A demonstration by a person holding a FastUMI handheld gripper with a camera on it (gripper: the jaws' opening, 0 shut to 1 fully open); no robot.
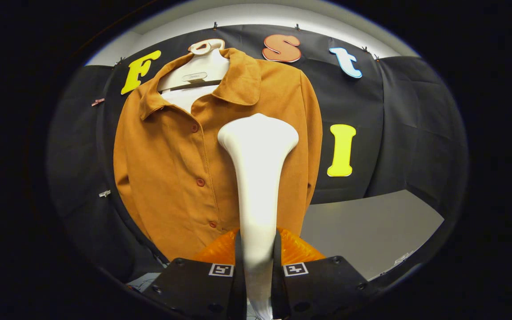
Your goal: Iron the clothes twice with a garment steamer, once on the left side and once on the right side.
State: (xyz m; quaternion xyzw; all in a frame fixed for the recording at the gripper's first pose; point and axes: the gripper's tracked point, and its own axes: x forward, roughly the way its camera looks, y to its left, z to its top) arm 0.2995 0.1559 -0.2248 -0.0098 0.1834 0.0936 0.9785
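Gripper (257, 262): the 2 fingers are seen closed narrowly on the handle of the garment steamer (258, 178), one pressed against each side of it, with no gap left between finger and handle.

Held thing: the garment steamer is a white, smooth body, slim where it is clamped and widened into a broad rounded head above; it is held upright and rises straight ahead of the fingers.

Steamer head: it is seen in front of the right half of the shirt (171, 169), level with the chest, beside the button line; whether fabric is touched cannot be told.

Markers (295, 269): 2 square black-and-white tags are fixed on the gripper body, 1 on each side of the handle; no readable words are carried by them.

Shirt: an orange-brown collared shirt is hung facing the gripper, buttoned down the front, with 3 buttons visible below the open collar.

Hanger (200, 69): a white hanger is seen inside the collar; a small plate on it bears writing too small to be read.

Table (367, 231): a grey surface lies to the right of the shirt, beyond the fingers.
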